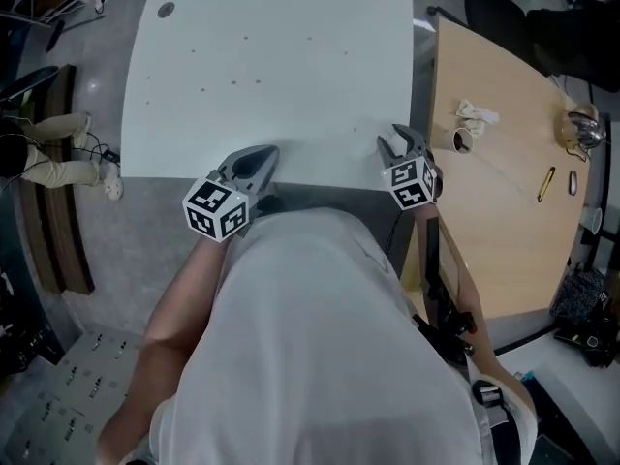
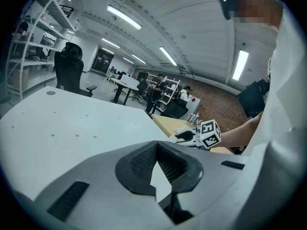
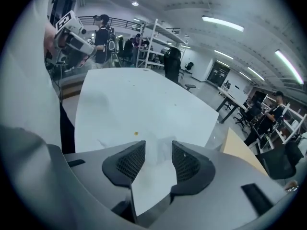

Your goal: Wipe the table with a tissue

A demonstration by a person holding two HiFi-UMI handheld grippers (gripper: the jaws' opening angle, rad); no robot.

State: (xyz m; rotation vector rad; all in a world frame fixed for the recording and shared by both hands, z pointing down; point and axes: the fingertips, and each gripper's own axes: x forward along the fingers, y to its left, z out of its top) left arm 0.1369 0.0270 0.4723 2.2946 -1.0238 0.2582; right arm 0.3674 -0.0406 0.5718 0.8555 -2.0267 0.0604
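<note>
The left gripper [image 1: 263, 155] had its jaws closed on nothing; the right gripper [image 1: 399, 141] held its jaws partly apart and empty above the white worktop [image 1: 291, 27]. The crumpled tissue [image 1: 477, 115] lay on the neighbouring wooden worktop [image 1: 504, 221], just beside a small cup [image 1: 463, 140] that a careless reach would probably have knocked over

On the desk [image 1: 504, 245] just right of the table [image 1: 281, 95], a tissue [image 1: 478, 115] lies behind a cup [image 1: 462, 140], a pen [image 1: 546, 184] farther right.

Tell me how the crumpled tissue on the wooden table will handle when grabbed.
The tissue looks crumpled and thin, so probably floppy and very light. Lying loose, it would likely slide if pushed and squash when pinched.
</note>
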